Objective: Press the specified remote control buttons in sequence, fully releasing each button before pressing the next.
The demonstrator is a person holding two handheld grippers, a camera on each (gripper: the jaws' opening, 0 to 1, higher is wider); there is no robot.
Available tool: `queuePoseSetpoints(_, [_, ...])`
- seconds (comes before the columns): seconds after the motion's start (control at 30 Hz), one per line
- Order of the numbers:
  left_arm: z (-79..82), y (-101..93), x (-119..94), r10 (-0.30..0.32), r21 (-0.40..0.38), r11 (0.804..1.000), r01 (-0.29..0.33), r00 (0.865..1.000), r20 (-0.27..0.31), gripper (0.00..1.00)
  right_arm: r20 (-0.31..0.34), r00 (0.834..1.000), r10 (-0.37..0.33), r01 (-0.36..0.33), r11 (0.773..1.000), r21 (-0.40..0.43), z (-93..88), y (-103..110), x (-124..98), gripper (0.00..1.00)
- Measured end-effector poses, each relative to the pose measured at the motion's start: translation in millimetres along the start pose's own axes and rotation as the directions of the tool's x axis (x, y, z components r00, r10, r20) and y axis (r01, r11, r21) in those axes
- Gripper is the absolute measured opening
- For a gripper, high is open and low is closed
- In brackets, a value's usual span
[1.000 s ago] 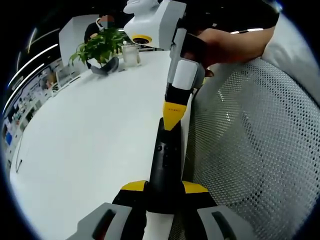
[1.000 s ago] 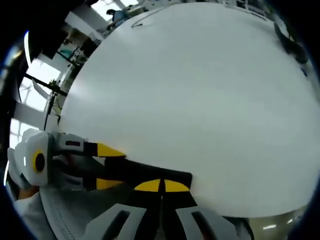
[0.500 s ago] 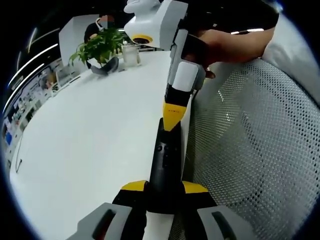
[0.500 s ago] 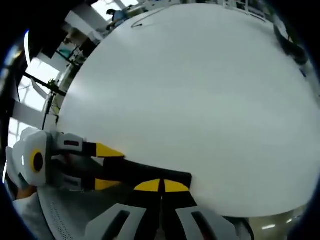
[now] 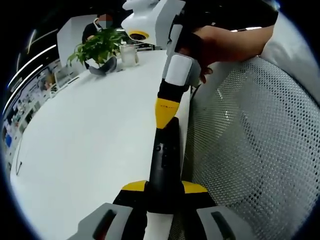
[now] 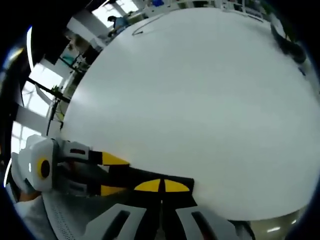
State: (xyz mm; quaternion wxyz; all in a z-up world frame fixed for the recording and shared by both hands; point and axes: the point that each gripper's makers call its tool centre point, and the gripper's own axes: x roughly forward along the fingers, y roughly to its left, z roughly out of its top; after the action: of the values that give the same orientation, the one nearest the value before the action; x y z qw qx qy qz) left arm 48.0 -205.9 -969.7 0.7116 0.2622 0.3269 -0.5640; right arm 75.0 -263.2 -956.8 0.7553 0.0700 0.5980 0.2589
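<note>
Left hand-held gripper (image 5: 164, 189), its yellow-tipped jaws clenched on the near end of a slim black plastic remote control (image 5: 165, 157), holds the device out along the edge of a broad white counter (image 5: 85, 145) in the left gripper view. Coming in from above, the right hand-held gripper (image 5: 165, 111) sets its closed yellow tip on the far end of the remote, a person's hand (image 5: 220, 42) gripping its white body. A white mesh chair back (image 5: 250, 155) lies just beside the remote on the right, and a leafy green potted plant (image 5: 100, 45) stands well apart at the counter's far side.

From the right gripper view, the right hand-held gripper (image 6: 161, 186) shows its two yellow pads pressed together with nothing between them, bearing down on the remote (image 6: 150, 176), which runs leftward into the left hand-held gripper (image 6: 112, 173) at the counter's (image 6: 200, 90) near rim.

Judged from here, the risk is a slip: the tip is broad against small buttons, so it may catch a neighbouring key or fail to lift clear between presses. Downward force at the remote's unsupported end could also lever it in the left jaws, tilting it off the counter edge.
</note>
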Motion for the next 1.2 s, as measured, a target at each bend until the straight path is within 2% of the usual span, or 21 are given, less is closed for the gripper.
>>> queuePoseSetpoints(0.17, [1.0, -1.9, 0.2, -0.003, 0.015, 1.0, 0.003, 1.0, -0.006, 0.23, 0.015, 1.0, -0.014, 0.014, 0.999, -0.032, 1.8, 0.4, 0.9, 0.0])
queuePoseSetpoints(0.3, [0.8, -2.3, 0.0, -0.004, 0.012, 1.0, 0.004, 1.0, -0.005, 0.23, 0.007, 1.0, 0.026, -0.026, 0.998, -0.061, 0.6, 10.1, 3.6, 0.0])
queuePoseSetpoints(0.53, [0.2, -2.8, -0.6, -0.003, 0.009, 1.0, 0.003, 1.0, -0.003, 0.24, -0.016, 1.0, -0.023, 0.02, 0.993, -0.118, -3.1, 5.1, 7.8, 0.0])
queuePoseSetpoints(1.0, [0.1, -0.7, -0.3, -0.002, 0.01, 1.0, 0.002, 1.0, 0.003, 0.24, 0.003, 1.0, 0.006, -0.006, 0.999, -0.049, -1.3, 3.0, 7.2, 0.0])
queuePoseSetpoints(1.07, [0.3, -0.2, 0.0, 0.0, 0.012, 1.0, 0.0, 1.0, 0.002, 0.24, 0.01, 1.0, 0.009, -0.008, 0.998, -0.059, -0.2, 2.8, 8.2, 0.0])
queuePoseSetpoints(1.2, [0.3, -0.2, 0.0, 0.001, 0.017, 1.0, -0.001, 1.0, 0.002, 0.24, -0.002, 1.0, 0.005, -0.005, 0.999, -0.044, 0.3, 2.6, 9.0, 0.0])
